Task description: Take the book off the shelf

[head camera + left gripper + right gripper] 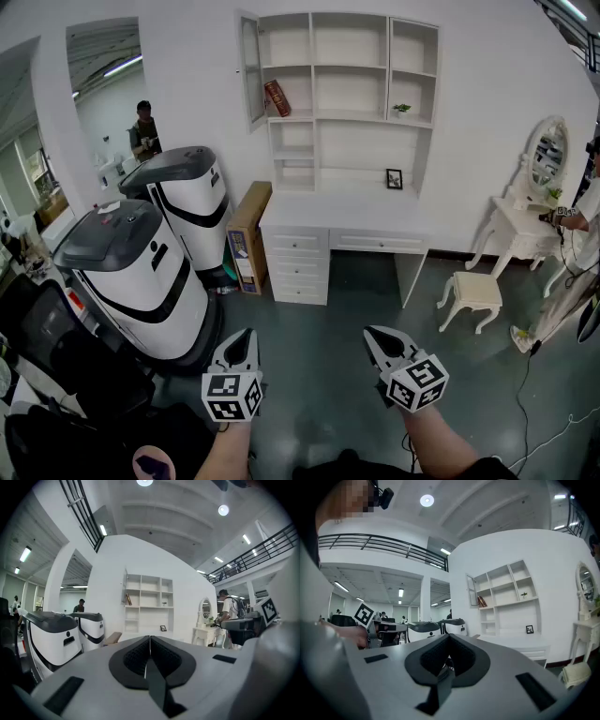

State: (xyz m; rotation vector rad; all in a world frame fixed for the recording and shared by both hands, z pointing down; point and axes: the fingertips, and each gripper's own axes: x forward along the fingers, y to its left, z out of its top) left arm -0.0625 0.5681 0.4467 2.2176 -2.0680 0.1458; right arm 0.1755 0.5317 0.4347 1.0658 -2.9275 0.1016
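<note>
Book (277, 97) tilted in shelf's (356, 118) left column, second compartment down; left tool (246, 334) and right tool (374, 331) well apart from it, jaws pressed together, empty.

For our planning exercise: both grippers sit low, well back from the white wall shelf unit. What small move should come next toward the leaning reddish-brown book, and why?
Probably walk toward the white shelf unit first. The reddish-brown book leans in a left-hand upper compartment, seemingly far out of reach, while the left gripper and right gripper hang low, jaws together and empty.
</note>
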